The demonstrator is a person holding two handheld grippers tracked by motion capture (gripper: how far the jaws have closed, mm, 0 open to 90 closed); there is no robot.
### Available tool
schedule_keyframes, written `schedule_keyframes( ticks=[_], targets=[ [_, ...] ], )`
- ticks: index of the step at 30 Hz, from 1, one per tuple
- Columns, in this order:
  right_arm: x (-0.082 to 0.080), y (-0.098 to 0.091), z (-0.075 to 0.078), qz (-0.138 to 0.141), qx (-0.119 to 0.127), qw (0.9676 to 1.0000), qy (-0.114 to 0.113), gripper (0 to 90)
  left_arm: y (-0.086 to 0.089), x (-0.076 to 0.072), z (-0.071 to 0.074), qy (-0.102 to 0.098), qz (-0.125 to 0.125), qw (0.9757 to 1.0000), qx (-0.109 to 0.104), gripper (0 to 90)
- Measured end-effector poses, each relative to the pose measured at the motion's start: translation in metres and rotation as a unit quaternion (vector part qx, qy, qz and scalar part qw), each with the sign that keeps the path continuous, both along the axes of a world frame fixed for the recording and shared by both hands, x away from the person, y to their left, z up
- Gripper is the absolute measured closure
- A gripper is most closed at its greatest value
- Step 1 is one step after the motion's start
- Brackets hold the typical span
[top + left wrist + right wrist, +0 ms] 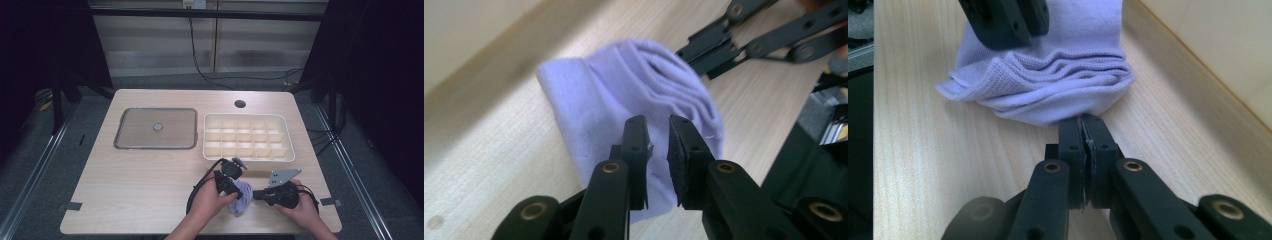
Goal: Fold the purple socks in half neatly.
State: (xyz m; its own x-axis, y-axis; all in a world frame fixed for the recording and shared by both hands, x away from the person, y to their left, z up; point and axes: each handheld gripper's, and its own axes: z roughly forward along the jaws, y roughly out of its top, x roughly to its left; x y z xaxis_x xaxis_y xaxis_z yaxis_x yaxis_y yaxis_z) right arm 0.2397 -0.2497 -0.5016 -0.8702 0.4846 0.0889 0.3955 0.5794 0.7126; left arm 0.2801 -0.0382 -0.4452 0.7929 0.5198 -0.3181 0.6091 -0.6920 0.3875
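One wooden table is seen, carrying one grey tray and one white divided box. One lilac cloth lies folded near the front edge. The left gripper stands slightly parted over it; the right gripper is pressed together at its edge.

No text, label, brand, number or sign can be read in any of the views: the pale wooden table, the folded lilac cloth, the cream compartment tray and the black grippers all carry plain surfaces.
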Motion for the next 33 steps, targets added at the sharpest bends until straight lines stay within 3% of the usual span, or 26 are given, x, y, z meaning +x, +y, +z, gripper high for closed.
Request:
schedule_keyframes(
  ticks=[9,20,33],
  targets=[
    [0.000,0.000,0.000,0.000,0.000,1.0000,0.001,87.9,0.010,0.007,0.012,-0.008,0.019,0.9998,-0.007,69.9],
    [0.000,0.000,0.000,0.005,0.000,1.0000,-0.004,88.2,0.019,0.013,0.005,0.004,0.046,0.9989,-0.006,62.9],
    [-0.001,0.001,0.000,0.006,-0.004,0.9999,-0.008,88.9,0.025,0.012,0.001,0.012,0.052,0.9986,-0.001,61.0]
  ],
)
